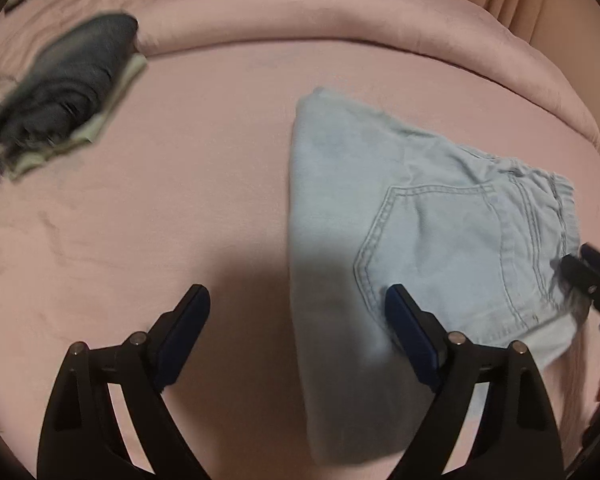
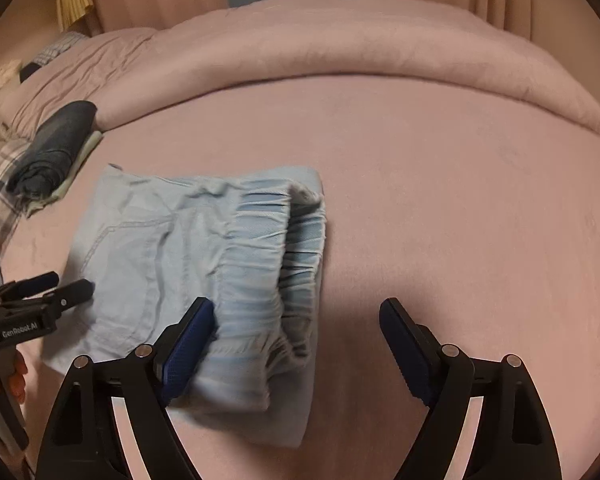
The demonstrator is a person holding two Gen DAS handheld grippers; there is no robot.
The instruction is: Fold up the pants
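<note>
Light blue denim pants (image 1: 420, 220) lie folded into a compact block on the pink bed, back pocket up; in the right wrist view (image 2: 204, 264) the elastic waistband faces me. My left gripper (image 1: 296, 304) is open and empty, jaws straddling the pants' left folded edge just above it. It shows at the left of the right wrist view (image 2: 66, 286). My right gripper (image 2: 296, 316) is open and empty, its left finger over the waistband end. It shows at the right edge of the left wrist view (image 1: 580, 264), by the waistband.
A pile of folded clothes, dark jeans on top (image 1: 68, 84), sits at the far left of the bed (image 2: 440, 184), also seen in the right wrist view (image 2: 56, 148). A rolled pink duvet (image 2: 340, 52) runs along the back. Plaid fabric (image 2: 0, 184) lies at the left.
</note>
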